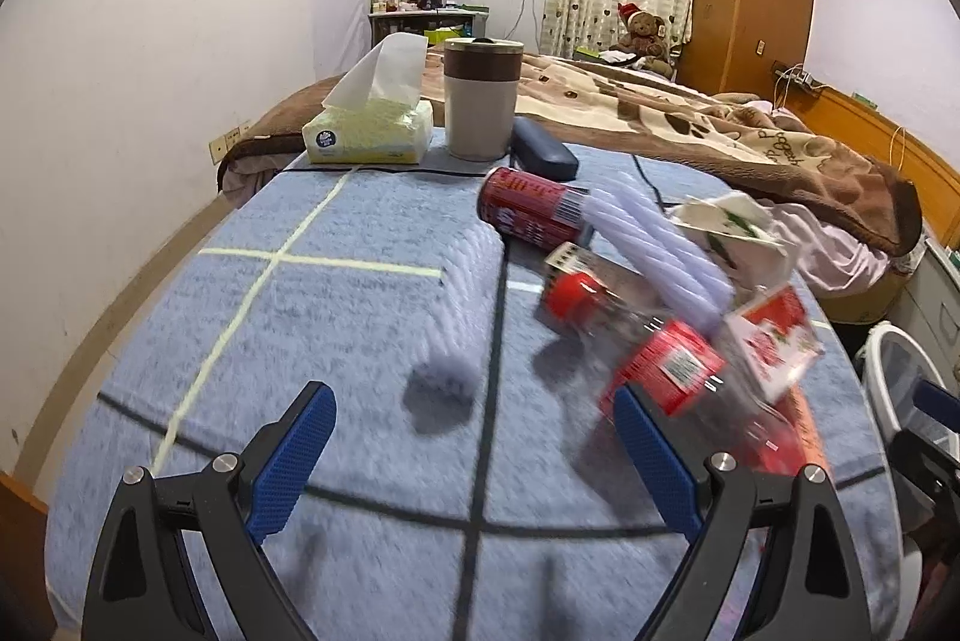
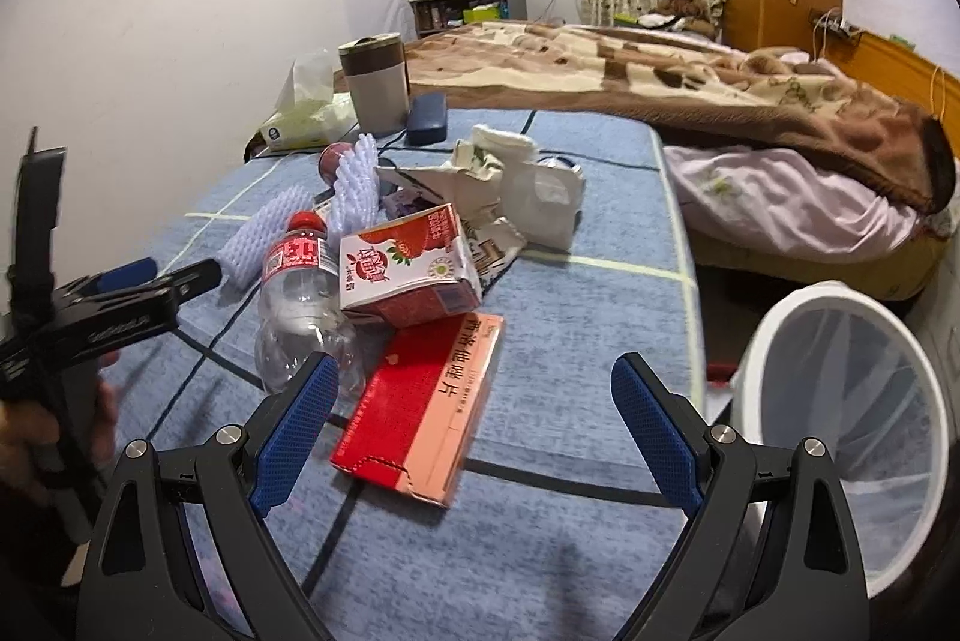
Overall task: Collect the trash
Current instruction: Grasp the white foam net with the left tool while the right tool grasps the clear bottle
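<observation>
Trash lies in a loose heap on the blue checked blanket (image 2: 570, 341), none of it bagged yet as far as either view shows. Left to right in the right wrist view: white foam fruit net (image 2: 252, 245), clear plastic water bottle with red cap and label (image 2: 300, 293), strawberry-print milk carton (image 2: 408, 275), flat red-and-pink cardboard box (image 2: 426, 407), crumpled white paper wrappers (image 2: 516, 185); a red drink can (image 1: 528, 209) lies farther back, plain in the left wrist view. Left gripper (image 1: 474, 455) is wide open, empty, over bare blanket with the bottle just beside its right finger. Right gripper (image 2: 474, 425) is also wide open, empty, straddling the near end of the red box. White bin with a clear liner (image 2: 840, 401) stands off the bed's right edge. Step in hand looks like the first pick. Next move likely calls for the right gripper to drop, close on the box's edge, then swing right over the bin; a flat box may need an edge-on grip.
</observation>
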Tool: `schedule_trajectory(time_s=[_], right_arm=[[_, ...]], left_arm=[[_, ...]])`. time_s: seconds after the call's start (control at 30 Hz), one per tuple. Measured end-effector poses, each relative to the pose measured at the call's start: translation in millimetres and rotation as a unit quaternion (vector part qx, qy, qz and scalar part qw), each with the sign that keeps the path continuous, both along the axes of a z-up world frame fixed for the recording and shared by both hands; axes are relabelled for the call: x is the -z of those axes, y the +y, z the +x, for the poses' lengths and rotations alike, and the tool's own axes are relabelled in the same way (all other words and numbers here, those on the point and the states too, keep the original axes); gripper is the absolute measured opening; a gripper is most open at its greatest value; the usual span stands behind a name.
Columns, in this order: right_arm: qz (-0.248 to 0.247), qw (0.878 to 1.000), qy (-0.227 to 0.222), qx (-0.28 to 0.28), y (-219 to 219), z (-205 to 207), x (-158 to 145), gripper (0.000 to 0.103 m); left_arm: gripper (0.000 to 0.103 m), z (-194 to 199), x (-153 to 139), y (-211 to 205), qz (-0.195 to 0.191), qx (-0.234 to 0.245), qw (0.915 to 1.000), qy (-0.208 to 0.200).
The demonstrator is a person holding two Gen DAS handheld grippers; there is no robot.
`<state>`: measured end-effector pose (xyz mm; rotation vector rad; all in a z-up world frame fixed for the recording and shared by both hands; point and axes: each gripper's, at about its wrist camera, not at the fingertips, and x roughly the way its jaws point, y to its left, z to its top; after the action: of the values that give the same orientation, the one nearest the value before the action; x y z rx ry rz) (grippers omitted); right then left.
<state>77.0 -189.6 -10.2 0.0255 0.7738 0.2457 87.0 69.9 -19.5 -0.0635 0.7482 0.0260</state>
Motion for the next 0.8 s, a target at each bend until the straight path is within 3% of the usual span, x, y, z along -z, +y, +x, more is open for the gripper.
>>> schedule_trajectory(time_s=[0.13, 0.27, 0.33, 0.43, 0.8], right_arm=[[0.002, 1.000, 0.001, -0.002, 3.9, 4.8, 1.4, 0.094], [0.007, 1.000, 0.005, -0.007, 8.9, 10.2, 1.8, 0.093], [0.009, 1.000, 0.007, -0.013, 12.9, 13.1, 3.1, 0.088], [0.005, 1.000, 0.015, -0.025, 21.7, 17.1, 6.3, 0.081], [0.008, 0.996, 0.030, -0.086, 59.7, 20.0, 10.3, 0.077]], left_arm=[[0.078, 27.8, 13.3, 6.7, 0.004, 0.005, 0.9997, 0.023], [0.052, 49.1, 28.4, 9.0, -0.005, 0.017, 0.9984, 0.054], [0.034, 58.7, 37.3, 9.5, -0.010, 0.023, 0.9971, 0.072], [0.024, 62.2, 41.5, 10.2, -0.016, 0.032, 0.9965, 0.075], [0.021, 24.2, 35.6, 23.3, -0.037, 0.032, 0.9968, 0.063]])
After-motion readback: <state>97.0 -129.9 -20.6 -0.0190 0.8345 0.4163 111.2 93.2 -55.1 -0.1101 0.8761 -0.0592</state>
